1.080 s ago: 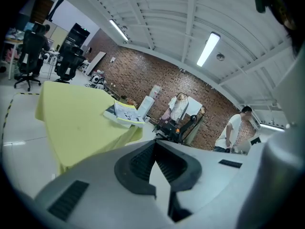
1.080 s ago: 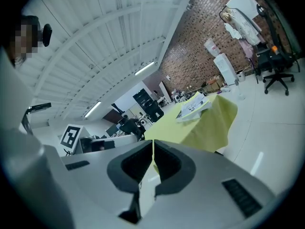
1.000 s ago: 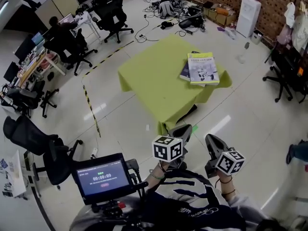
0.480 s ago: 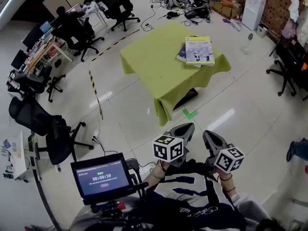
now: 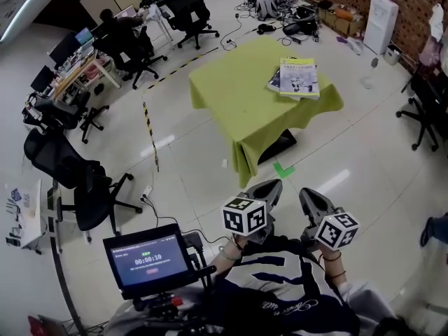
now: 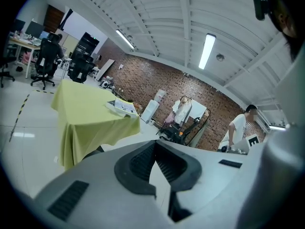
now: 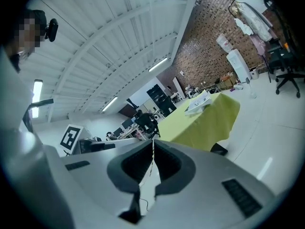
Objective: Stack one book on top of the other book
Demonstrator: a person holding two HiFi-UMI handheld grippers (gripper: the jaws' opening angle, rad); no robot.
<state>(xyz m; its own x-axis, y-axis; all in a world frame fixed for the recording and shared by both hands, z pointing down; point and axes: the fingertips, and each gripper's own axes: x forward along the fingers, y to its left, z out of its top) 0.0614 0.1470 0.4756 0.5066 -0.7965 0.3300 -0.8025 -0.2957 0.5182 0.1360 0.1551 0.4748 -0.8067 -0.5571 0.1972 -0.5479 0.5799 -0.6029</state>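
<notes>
Top book (image 5: 300, 77) higher in view; long axis points away, atop lower book (image 5: 274, 83).

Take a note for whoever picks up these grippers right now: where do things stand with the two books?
Left gripper: shut, nothing between the jaws.
Right gripper: shut, also empty.
Both are held low in front of the person, well short of the green table.
Books: the light-covered book lies on the dark blue book, toward the table's right corner in the head view. It sits offset, so the lower book's left edge shows.
Done: the stack looks made.
Left: probably nothing, unless you want the edges squared.
</notes>
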